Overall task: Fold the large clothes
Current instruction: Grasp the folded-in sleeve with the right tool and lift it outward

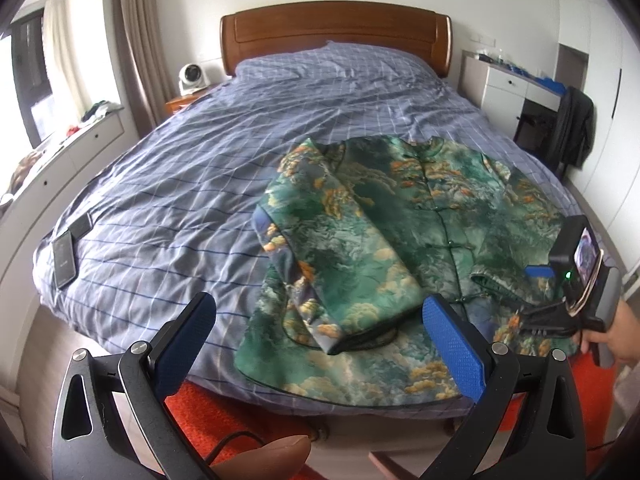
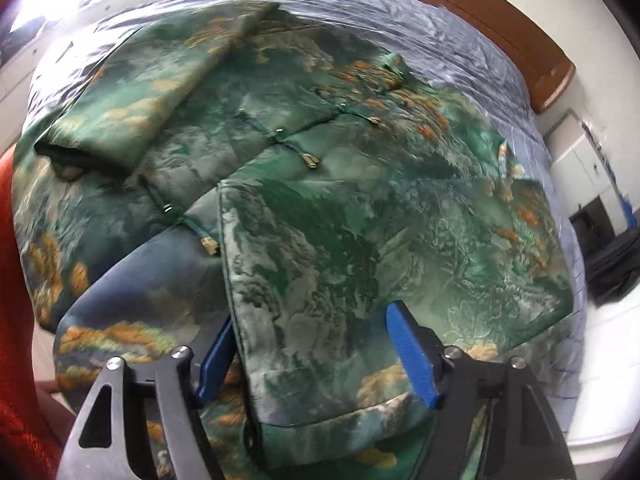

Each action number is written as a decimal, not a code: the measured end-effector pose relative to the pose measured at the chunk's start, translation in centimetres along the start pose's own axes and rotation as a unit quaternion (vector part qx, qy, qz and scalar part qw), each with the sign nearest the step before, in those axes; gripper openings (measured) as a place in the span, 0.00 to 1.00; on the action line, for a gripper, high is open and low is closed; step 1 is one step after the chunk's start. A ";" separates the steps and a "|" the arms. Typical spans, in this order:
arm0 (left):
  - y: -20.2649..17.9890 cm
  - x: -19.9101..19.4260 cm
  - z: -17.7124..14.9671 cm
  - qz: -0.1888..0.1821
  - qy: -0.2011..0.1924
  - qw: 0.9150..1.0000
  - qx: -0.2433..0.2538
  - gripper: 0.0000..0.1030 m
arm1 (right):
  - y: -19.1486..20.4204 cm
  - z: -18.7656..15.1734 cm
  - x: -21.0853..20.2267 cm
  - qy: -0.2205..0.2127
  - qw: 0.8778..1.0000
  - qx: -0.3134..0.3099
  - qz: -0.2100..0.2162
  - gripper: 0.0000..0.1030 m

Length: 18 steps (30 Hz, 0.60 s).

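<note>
The left gripper (image 1: pixel 318 338) hung wide open and empty off the foot of the bed (image 1: pixel 168 184), both blue pads clear of cloth — probably pulled back there because its side was done. Just ahead of it lay the jacket (image 1: pixel 384 248), a green brocade one, spread front-up on the checked cover, with the left sleeve (image 1: pixel 332 240) folded in over the chest.

The right gripper (image 2: pixel 314 352) sat low over the right sleeve (image 2: pixel 360 260), jaws apart with the cuff end between the pads; whether they pinched it or merely straddled it I could not tell. That sleeve lay across the body too, so the placing looked like the matching fold being set down. Beyond the sleeve ran the knot buttons (image 2: pixel 276 136) up the front placket, then the collar (image 2: pixel 394 66).

Far left of the left gripper two phones (image 1: pixel 70 250) rested on the cover — out of the way. Farthest off stood the wooden headboard (image 1: pixel 336 32).
</note>
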State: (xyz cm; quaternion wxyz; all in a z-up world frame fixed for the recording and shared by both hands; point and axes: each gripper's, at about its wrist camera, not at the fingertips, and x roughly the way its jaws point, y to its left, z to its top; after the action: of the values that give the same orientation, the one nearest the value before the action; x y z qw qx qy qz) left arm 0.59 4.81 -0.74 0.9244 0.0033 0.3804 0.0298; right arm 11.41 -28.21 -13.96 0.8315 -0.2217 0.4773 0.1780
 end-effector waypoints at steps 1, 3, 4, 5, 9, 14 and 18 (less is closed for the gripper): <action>0.1 0.1 -0.1 0.000 0.003 1.000 -0.001 1.00 | -0.4 0.0 -0.3 -0.006 1.000 0.013 0.007 0.27; 0.3 0.6 0.0 -0.001 0.010 1.000 -0.002 1.00 | -1.1 -0.1 -1.7 -0.020 0.999 0.037 0.006 0.16; 0.3 0.7 0.0 -0.001 0.012 1.000 -0.003 1.00 | -1.8 -0.2 -3.1 -0.034 0.998 0.049 0.004 0.15; 0.3 0.9 0.1 -0.003 0.013 1.000 -0.004 1.00 | -2.4 0.0 -4.0 -0.044 0.997 0.057 0.000 0.14; 0.4 1.2 0.4 -0.014 0.010 1.000 -0.006 1.00 | -7.2 -1.0 -11.4 -0.107 0.986 0.123 -0.043 0.14; 0.0 2.0 0.7 -0.028 0.015 1.000 0.001 1.00 | -15.1 -4.6 -18.3 -0.156 0.956 0.199 -0.149 0.13; -0.6 2.2 1.0 -0.033 0.010 0.999 0.024 1.00 | -22.6 -9.4 -19.4 -0.141 0.925 0.266 -0.231 0.13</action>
State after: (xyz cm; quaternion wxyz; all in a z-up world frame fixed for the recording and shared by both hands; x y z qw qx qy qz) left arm 2.87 4.37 -1.63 0.9208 0.0124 0.3897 -0.0096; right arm 6.81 -53.84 3.32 0.9368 -0.0686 0.3202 -0.1230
